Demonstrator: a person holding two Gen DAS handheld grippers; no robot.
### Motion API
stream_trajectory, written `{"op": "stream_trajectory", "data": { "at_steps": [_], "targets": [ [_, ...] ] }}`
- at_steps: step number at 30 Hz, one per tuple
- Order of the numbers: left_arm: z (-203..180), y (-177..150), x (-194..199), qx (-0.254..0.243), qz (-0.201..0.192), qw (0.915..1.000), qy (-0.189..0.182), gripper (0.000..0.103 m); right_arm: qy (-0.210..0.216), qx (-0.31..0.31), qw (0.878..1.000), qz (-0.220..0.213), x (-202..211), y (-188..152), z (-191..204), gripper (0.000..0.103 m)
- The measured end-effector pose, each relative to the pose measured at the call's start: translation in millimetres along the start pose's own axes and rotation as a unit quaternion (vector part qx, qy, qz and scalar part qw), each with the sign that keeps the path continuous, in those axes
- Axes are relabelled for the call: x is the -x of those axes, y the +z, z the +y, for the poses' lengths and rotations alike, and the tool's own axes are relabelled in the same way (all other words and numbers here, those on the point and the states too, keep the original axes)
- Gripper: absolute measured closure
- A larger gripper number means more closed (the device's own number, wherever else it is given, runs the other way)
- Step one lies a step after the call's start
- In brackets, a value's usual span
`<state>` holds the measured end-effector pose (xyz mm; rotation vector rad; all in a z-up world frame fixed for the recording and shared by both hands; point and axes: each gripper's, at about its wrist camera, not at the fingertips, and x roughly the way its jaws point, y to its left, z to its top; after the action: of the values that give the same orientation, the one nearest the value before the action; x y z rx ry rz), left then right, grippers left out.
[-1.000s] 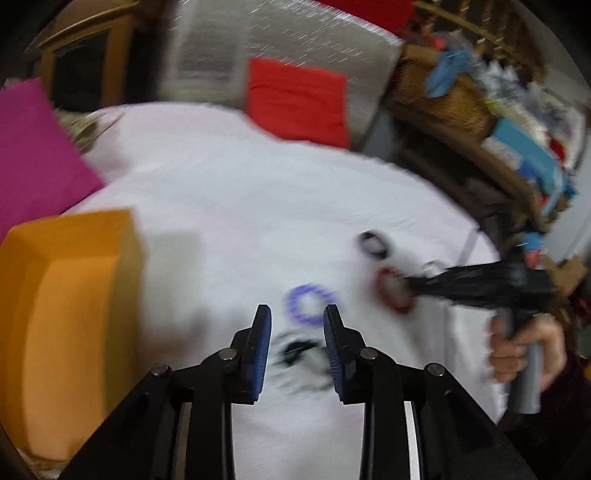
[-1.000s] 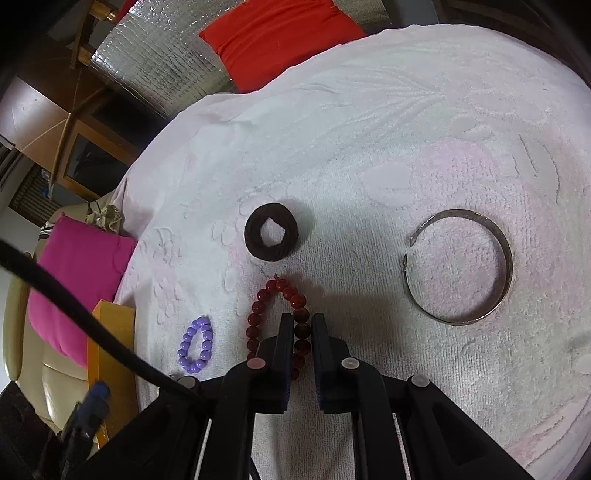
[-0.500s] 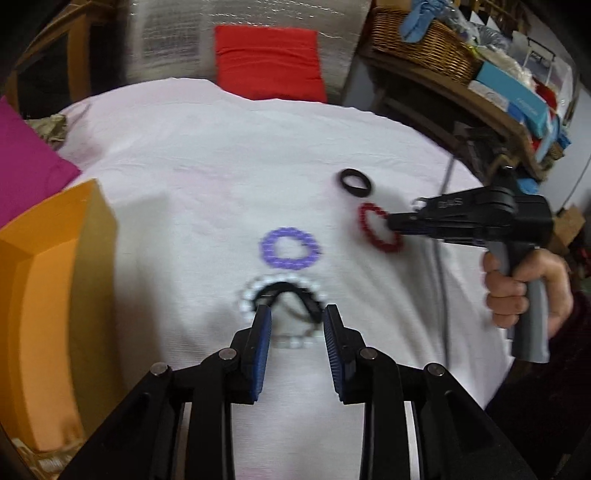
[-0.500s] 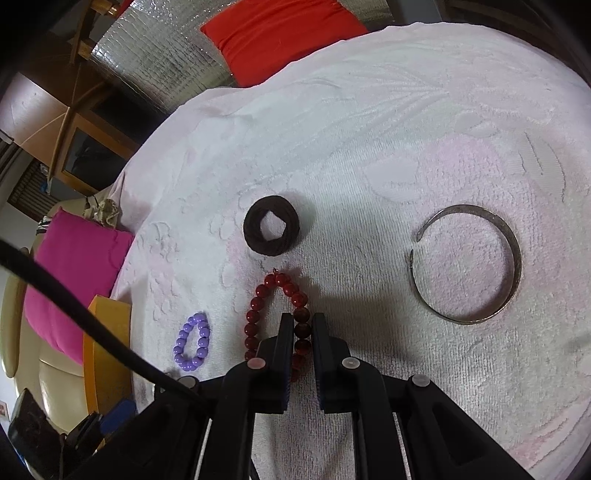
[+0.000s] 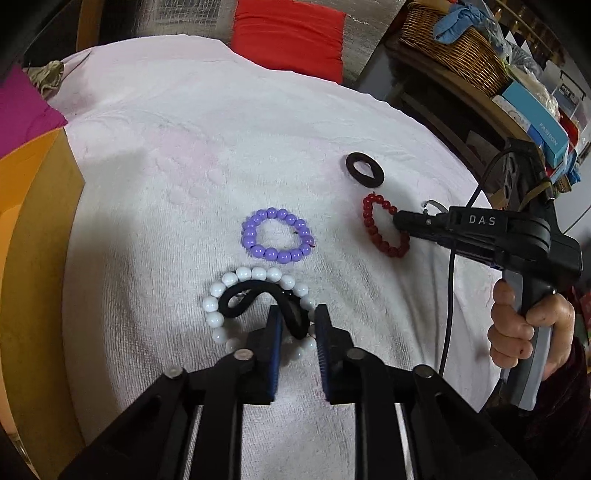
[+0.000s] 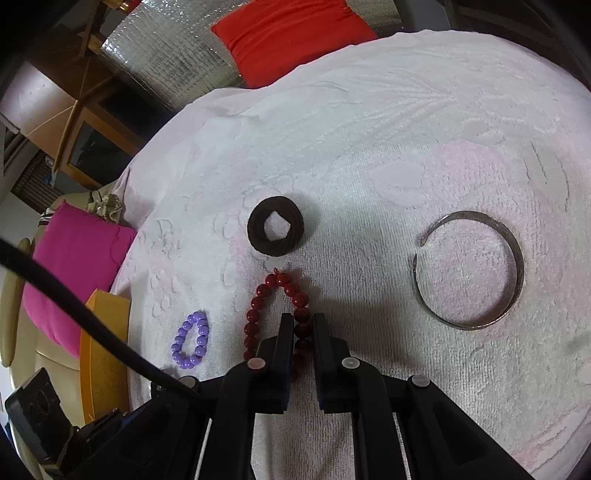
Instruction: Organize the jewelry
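Note:
On the white towel (image 5: pixel 177 140), a black hair band (image 5: pixel 240 293) lies across a white bead bracelet (image 5: pixel 214 306). My left gripper (image 5: pixel 298 319) straddles one loop of the band. Its jaws are closing, and a small gap still shows at the right pad. A purple bead bracelet (image 5: pixel 277 236) lies just beyond. My right gripper (image 6: pixel 303 319) is shut on the red bead bracelet (image 6: pixel 255 317), which rests on the towel. Further away lie a dark brown hair tie (image 6: pixel 275 230) and a silver open bangle (image 6: pixel 517 273).
An orange box (image 5: pixel 33 240) stands at the towel's left edge beside a pink cushion (image 6: pixel 77 266). A red cushion (image 5: pixel 288 33) lies at the far side. Shelves with a wicker basket (image 5: pixel 454 51) stand at the right. A hand (image 5: pixel 524 332) holds the right gripper's handle.
My left gripper moved forward and down over the white bracelet and black band, and its jaws narrowed around the band's loop. The right gripper stayed put on the red bracelet.

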<state>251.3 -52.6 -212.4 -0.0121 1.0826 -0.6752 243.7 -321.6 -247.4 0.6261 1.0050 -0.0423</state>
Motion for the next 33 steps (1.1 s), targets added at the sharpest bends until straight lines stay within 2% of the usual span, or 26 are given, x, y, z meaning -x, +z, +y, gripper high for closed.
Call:
{"op": "stream_trajectory", "data": {
  "at_steps": [5, 12, 17, 22, 24, 26, 28, 31, 33],
  "targets": [
    [3.8, 0.3, 4.5, 0.009, -0.009, 0.9999, -0.008, 0.094, 0.02, 0.02, 0.999, -0.022, 11.3, -0.4, 9.2, 0.092],
    [2.8, 0.4, 10.9, 0.006, -0.018, 0.9997, -0.012, 0.094, 0.061, 0.017, 0.996, -0.061, 30.3, -0.9, 12.2, 0.092],
    [3.4, 5.7, 25.4, 0.005, -0.052, 0.9983, -0.028, 0.095, 0.08, 0.006, 0.994, -0.079, 41.3, 1.8, 9.1, 0.092],
    [10.5, 10.9, 53.0, 0.012, -0.11, 0.9924, -0.054, 0.095, 0.092, 0.0, 0.992, -0.089, 47.4, 5.8, 6.7, 0.092],
    [12.3, 12.1, 58.3, 0.01, -0.122, 0.9911, -0.051, 0.095, 0.095, 0.002, 0.991, -0.092, 49.5, 5.4, 6.4, 0.092],
    [13.8, 14.2, 57.3, 0.01, -0.115, 0.9923, -0.045, 0.095, 0.099, 0.003, 0.991, -0.09, 50.6, 5.5, 5.7, 0.092],
    [15.7, 14.7, 48.1, 0.02, -0.086, 0.9949, -0.049, 0.095, 0.101, 0.003, 0.991, -0.088, 50.2, 5.3, 5.1, 0.092],
    [14.8, 10.0, 43.4, 0.008, -0.065, 0.9977, -0.016, 0.094, 0.099, 0.003, 0.991, -0.086, 49.9, 5.4, 4.6, 0.092],
    [15.4, 5.5, 42.6, 0.01, -0.054, 0.9984, -0.013, 0.082, 0.096, -0.001, 0.992, -0.083, 48.5, 5.9, 3.0, 0.092]
  ]
}}
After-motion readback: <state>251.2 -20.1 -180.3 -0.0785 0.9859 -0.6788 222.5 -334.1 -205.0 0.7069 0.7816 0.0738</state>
